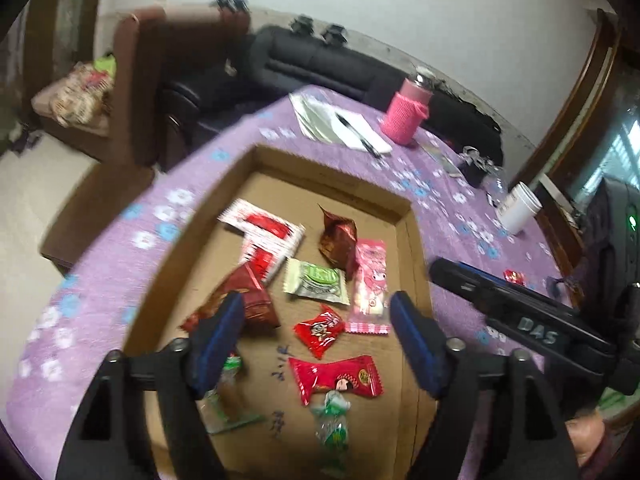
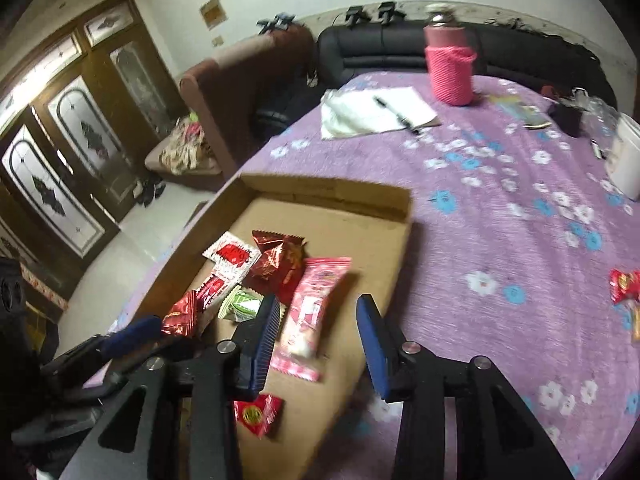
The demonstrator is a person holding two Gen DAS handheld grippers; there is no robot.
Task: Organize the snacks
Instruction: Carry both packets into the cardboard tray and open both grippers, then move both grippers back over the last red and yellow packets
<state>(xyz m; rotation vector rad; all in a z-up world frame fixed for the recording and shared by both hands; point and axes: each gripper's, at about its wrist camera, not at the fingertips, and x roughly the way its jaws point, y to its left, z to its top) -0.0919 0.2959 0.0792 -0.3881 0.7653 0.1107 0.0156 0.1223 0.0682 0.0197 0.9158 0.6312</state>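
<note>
A shallow cardboard box (image 1: 408, 240) lies on the purple flowered tablecloth and holds several snack packets: white-red sachets (image 1: 266, 236), dark red packs (image 1: 338, 236), a green-white pack (image 1: 318, 282), a pink pack (image 1: 370, 284), red candies (image 1: 320, 330) and green-wrapped candies (image 1: 334, 420). My left gripper (image 1: 316, 320) is open and empty above the box. My right gripper (image 2: 316, 320) is open and empty over the box's right edge (image 2: 400, 264), beside the pink pack (image 2: 316, 308). A red candy (image 2: 624, 284) lies on the cloth at the far right.
A pink knit-covered bottle (image 1: 406, 114), paper with a pen (image 1: 352, 128), a white cup (image 1: 518, 208) and keys (image 1: 478, 162) stand at the back of the table. A brown chair (image 2: 224, 92) and black sofa (image 2: 368, 48) are behind it.
</note>
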